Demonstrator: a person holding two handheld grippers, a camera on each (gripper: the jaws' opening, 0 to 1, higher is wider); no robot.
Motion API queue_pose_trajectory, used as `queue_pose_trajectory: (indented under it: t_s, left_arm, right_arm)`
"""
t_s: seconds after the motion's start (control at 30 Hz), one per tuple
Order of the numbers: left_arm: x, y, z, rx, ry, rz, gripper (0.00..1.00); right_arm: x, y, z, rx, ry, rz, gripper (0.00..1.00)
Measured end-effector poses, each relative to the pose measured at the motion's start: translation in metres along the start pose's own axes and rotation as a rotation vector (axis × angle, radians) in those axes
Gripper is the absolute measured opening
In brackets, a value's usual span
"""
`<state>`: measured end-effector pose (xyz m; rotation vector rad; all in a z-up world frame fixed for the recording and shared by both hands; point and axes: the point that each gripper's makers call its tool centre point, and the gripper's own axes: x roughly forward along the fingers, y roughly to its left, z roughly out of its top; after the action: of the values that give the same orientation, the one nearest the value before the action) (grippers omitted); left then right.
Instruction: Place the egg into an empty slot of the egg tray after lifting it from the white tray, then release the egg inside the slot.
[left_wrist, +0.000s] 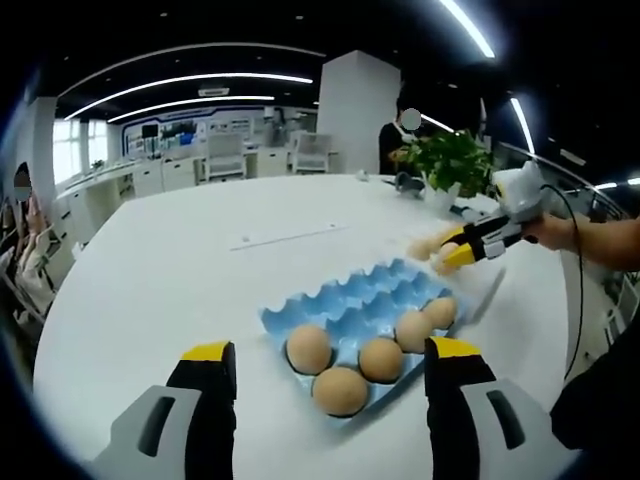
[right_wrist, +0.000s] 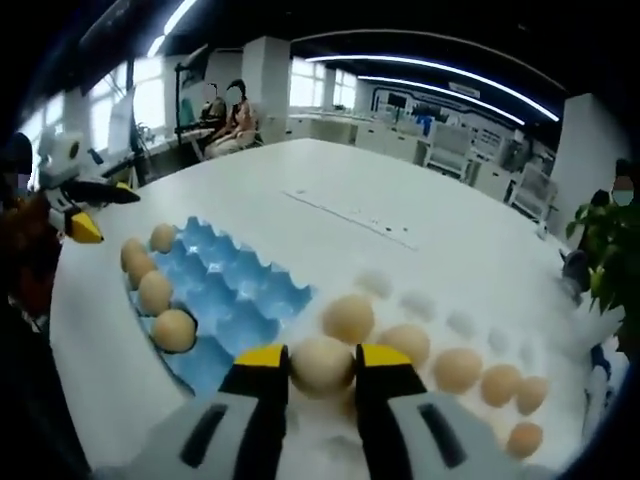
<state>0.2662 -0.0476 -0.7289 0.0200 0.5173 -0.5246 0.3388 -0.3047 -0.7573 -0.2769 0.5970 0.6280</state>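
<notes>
The right gripper (right_wrist: 322, 368) has its fingers (right_wrist: 262, 362) closed around one egg (right_wrist: 321, 364), just above the white tray (right_wrist: 570, 345) where more eggs sit. The blue egg tray (right_wrist: 235, 295) lies beside it on the white surface (right_wrist: 380, 200). The left gripper (left_wrist: 330, 362) hangs near the egg tray, fingers wide apart, holding nothing.

the left gripper view looks from near the table (left_wrist: 180, 260) edge across the egg tray (left_wrist: 365, 300), close below. the right gripper view faces it from the opposite side, nearer. the 2 views share that tray (right_wrist: 235, 290).
</notes>
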Motion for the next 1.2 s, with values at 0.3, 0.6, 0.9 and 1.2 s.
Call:
queue_pose_trajectory:
  t_s: [0.3, 0.6, 0.9, 1.2]
  left_arm:
    - [-0.001, 0.000, -0.002, 0.000, 0.001, 0.001, 0.76]
    - [0.000, 0.000, 0.000, 0.003, -0.005, 0.000, 0.75]
    - [0.000, -0.004, -0.004, -0.003, 0.002, -0.013, 0.74]
    - [-0.002, 0.001, -0.003, 0.000, 0.001, -0.007, 0.73]
  right_arm:
    - [-0.005, 0.005, 0.010, 0.029, -0.027, 0.000, 0.25]
    - [0.004, 0.032, 0.030, 0.038, -0.066, 0.074, 0.26]
    - [0.018, 0.059, 0.046, 0.024, -0.084, 0.143, 0.26]
    - [0.032, 0.093, 0.067, -0.010, -0.110, 0.219, 0.26]
